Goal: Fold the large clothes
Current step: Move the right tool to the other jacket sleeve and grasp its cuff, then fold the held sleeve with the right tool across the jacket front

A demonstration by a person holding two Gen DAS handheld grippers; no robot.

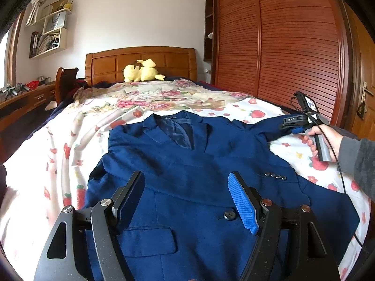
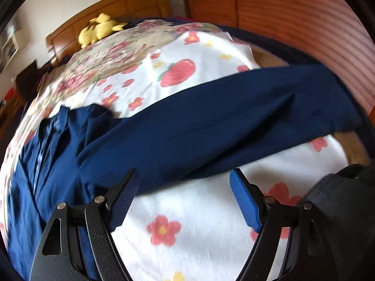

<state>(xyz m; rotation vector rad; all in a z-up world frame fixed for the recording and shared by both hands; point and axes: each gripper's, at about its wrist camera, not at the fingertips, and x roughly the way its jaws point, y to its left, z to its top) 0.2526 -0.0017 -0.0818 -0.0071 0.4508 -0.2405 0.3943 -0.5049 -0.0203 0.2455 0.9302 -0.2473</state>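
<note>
A navy blue suit jacket [image 1: 187,159] lies face up on the bed, collar toward the headboard, buttons and a flap pocket showing. My left gripper [image 1: 187,180] hovers open over its front, near the black button, with nothing pressed between the pads. One sleeve [image 2: 211,121] stretches out sideways to the right across the blanket. My right gripper [image 2: 185,175] stands open just above that sleeve's near edge, its pads clear of the cloth. In the left wrist view the right gripper [image 1: 291,126] is at the sleeve's far end, held by a hand [image 1: 316,138].
A white blanket [image 2: 187,210] with strawberries and flowers covers the bed. A yellow plush toy [image 1: 140,71] rests against the wooden headboard [image 1: 140,58]. A slatted wooden wardrobe [image 1: 293,46] runs along the right, and a desk [image 1: 28,98] stands at the left.
</note>
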